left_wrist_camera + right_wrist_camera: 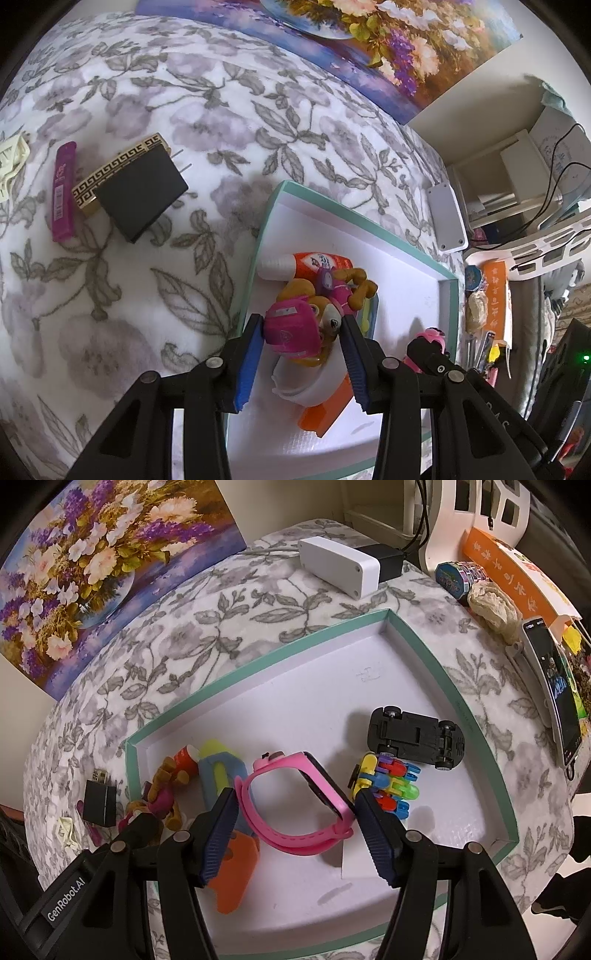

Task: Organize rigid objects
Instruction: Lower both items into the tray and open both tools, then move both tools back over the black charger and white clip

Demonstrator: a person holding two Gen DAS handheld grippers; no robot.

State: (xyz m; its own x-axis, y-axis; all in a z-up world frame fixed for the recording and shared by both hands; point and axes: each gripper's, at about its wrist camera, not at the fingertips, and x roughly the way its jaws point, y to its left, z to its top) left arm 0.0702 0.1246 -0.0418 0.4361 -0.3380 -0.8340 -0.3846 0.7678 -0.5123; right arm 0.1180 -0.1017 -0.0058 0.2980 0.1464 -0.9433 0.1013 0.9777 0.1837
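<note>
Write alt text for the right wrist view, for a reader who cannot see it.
The right gripper closes around a pink watch above a shallow teal-rimmed box on a floral blanket. Also in the box are an upside-down black toy car, a bunch of coloured clips and a toy dog. A flower painting leans behind.

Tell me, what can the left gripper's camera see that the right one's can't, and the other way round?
Only the left view shows the magenta tube on the blanket and the pup toy's pink helmet between the left gripper.

Only the right view shows the toy car, the coloured clip toy and the phone.

Both show the teal-rimmed box, the black box, the flower painting and the white adapter.
</note>
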